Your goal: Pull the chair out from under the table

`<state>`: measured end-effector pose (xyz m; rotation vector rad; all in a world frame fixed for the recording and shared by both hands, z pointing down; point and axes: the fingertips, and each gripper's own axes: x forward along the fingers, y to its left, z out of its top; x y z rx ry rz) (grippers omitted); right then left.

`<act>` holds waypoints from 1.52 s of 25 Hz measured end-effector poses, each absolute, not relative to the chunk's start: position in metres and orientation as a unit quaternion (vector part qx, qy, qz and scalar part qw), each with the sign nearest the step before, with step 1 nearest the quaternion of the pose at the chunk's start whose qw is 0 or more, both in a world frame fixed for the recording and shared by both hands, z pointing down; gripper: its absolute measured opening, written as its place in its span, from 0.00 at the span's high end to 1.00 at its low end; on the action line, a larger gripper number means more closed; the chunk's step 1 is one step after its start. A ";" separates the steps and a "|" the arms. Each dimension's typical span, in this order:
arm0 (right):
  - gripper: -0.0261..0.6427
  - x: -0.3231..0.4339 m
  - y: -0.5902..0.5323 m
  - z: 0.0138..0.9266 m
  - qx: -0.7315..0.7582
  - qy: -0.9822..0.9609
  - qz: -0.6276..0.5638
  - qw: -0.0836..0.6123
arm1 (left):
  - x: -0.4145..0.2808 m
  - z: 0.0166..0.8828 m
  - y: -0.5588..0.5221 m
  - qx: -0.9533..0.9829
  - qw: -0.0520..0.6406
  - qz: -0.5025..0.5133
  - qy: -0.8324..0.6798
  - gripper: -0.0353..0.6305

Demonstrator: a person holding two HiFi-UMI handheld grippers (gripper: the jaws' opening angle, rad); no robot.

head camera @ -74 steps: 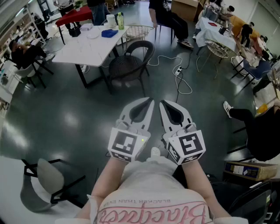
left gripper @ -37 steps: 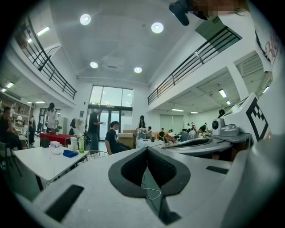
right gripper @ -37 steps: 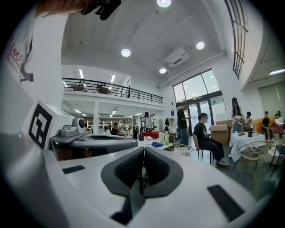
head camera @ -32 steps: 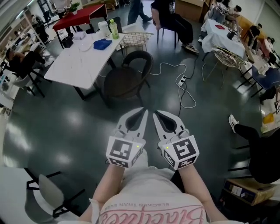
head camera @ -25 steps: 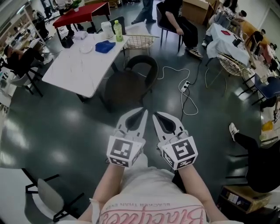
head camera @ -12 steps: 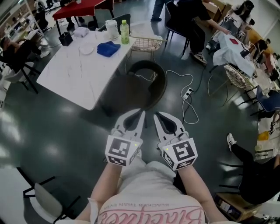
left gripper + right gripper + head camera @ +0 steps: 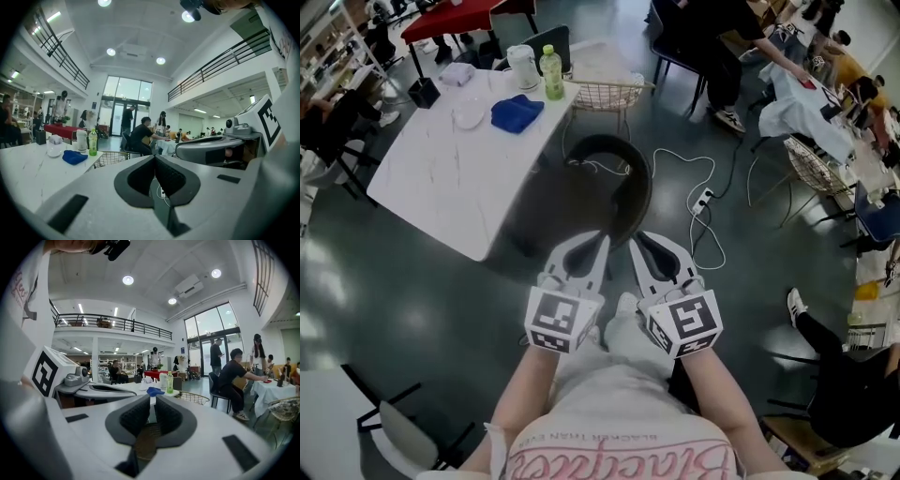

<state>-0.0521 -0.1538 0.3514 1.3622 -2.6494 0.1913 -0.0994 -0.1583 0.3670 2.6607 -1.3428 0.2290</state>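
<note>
**Two shut grippers, one chair still tucked in**

At the left stands one white tabletop [image 7: 441,178]. It carries one black holder [image 7: 422,92] at its far left. To the right of that are one white bowl [image 7: 469,115], one blue cloth [image 7: 517,112], one white jug [image 7: 521,66] and one green bottle [image 7: 550,73] near its far right corner. Just past that corner sits one white wire basket [image 7: 605,92].

One dark chair [image 7: 581,197] with a rounded back stands at the tabletop's right edge. Its seat is partly under the tabletop and its back faces the person. It lies just beyond the tips of both grippers, and no view shows either touching it.

The left gripper [image 7: 602,242] has its jaws pressed together with nothing between them. The right gripper [image 7: 636,242], just beside it, is likewise closed and empty. The two point side by side toward the chair.

Farther right, one white cable [image 7: 675,164] loops over the dark floor to one power strip [image 7: 705,199].
</note>
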 end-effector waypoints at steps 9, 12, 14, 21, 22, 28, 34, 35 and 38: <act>0.78 -0.015 -0.255 0.373 0.430 -0.894 0.082 0.095 | -0.062 0.382 -0.252 0.873 0.087 0.090 -0.471 0.94; 0.75 0.002 -0.279 0.409 0.440 -0.882 0.130 0.107 | -0.060 0.402 -0.269 0.861 0.103 0.103 -0.488 0.94; 0.74 0.013 -0.291 0.443 0.445 -0.870 0.171 0.125 | -0.059 0.413 -0.276 0.856 0.111 0.108 -0.494 0.94; 0.73 0.026 -0.317 0.561 0.464 -0.817 0.274 0.206 | -0.067 0.474 -0.300 0.845 0.154 0.134 -0.494 0.94; 0.73 0.026 -0.320 0.576 0.469 -0.808 0.283 0.216 | -0.070 0.486 -0.306 0.841 0.163 0.140 -0.497 0.94; 0.71 0.030 -0.336 0.654 0.496 -0.749 0.348 0.268 | -0.075 0.551 -0.333 0.820 0.233 0.166 -0.497 0.94; 0.69 0.027 -0.359 0.704 0.505 -0.697 0.407 0.306 | -0.085 0.583 -0.356 0.804 0.266 0.194 -0.495 0.94; 0.69 0.027 -0.364 0.711 0.507 -0.688 0.417 0.311 | -0.087 0.587 -0.358 0.803 0.268 0.199 -0.493 0.94; 0.70 0.027 -0.376 0.730 0.508 -0.668 0.434 0.328 | -0.092 0.597 -0.362 0.798 0.275 0.211 -0.493 0.94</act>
